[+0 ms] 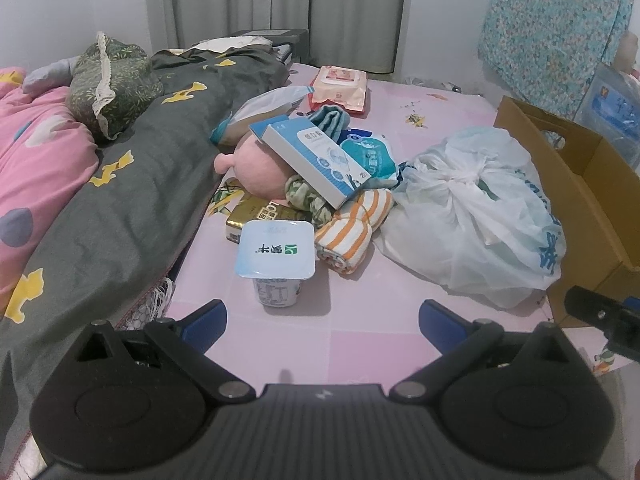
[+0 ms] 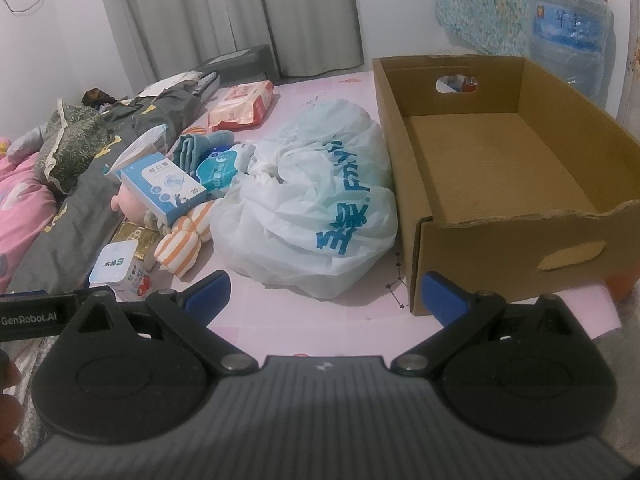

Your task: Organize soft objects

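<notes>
cardboard box [image 2: 504, 168]: sits at the right of the pink mat, open on top, brown floor bare, oval handle holes cut in its end walls.
white plastic bag [image 2: 308, 208]: knotted shut and bulging, blue print on its side, just beside the box's left wall; you cannot see what is in it.
yogurt cup [image 1: 276, 256]: sealed, upright, nearest to your left tongs.
soft pile: an orange-striped cloth roll [image 1: 352, 228] touches the bag's left edge; a pink plush toy [image 1: 256, 168] lies behind it under a tilted blue-and-white carton [image 1: 316, 160]; a folded teal towel [image 1: 332, 118] sits further back.
other packs: a gold box [image 1: 260, 212] behind the cup, a pink wipes pack [image 1: 340, 88] toward the curtain.
your left gripper [image 1: 322, 320]: blue-tipped fingers spread wide, nothing between them, low over the mat just short of the cup.
your right gripper [image 2: 326, 296]: fingers spread wide and empty, facing the gap between bag and box.
surface: pink patterned mat [image 1: 420, 120] with a grey quilt [image 1: 132, 168] and pink bedding [image 1: 36, 152] along its left side.
room: grey curtains [image 2: 240, 12] at the back, a large water bottle [image 2: 568, 44] behind the box.
</notes>
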Tool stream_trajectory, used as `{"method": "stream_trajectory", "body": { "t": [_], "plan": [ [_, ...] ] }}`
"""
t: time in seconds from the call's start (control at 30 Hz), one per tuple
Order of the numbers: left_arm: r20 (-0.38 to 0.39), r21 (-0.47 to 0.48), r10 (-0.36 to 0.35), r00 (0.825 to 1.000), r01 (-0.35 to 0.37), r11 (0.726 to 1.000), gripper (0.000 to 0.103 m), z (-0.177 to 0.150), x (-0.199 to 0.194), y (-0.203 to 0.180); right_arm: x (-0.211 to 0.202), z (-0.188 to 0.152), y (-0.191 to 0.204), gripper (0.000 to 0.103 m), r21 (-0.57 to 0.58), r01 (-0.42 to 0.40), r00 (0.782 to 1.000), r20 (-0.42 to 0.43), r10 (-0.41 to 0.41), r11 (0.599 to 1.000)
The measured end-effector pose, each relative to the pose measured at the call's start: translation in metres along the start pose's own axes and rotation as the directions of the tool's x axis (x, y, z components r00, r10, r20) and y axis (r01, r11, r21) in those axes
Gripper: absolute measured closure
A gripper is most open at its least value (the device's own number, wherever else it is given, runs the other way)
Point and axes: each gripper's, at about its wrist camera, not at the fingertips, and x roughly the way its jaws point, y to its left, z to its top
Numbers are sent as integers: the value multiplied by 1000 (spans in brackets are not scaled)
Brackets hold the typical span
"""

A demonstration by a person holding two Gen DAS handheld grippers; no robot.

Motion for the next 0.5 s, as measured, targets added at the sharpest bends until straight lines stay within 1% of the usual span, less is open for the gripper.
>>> {"method": "stream_trajectory", "body": {
  "t": [0.5],
  "plan": [
    [0, 2, 2, 1000, -2, 1000, 0, -2, 2, 0, 2, -3, -2, 1, 6, 4, 1000, -4, -4, 1000]
  ]
}}
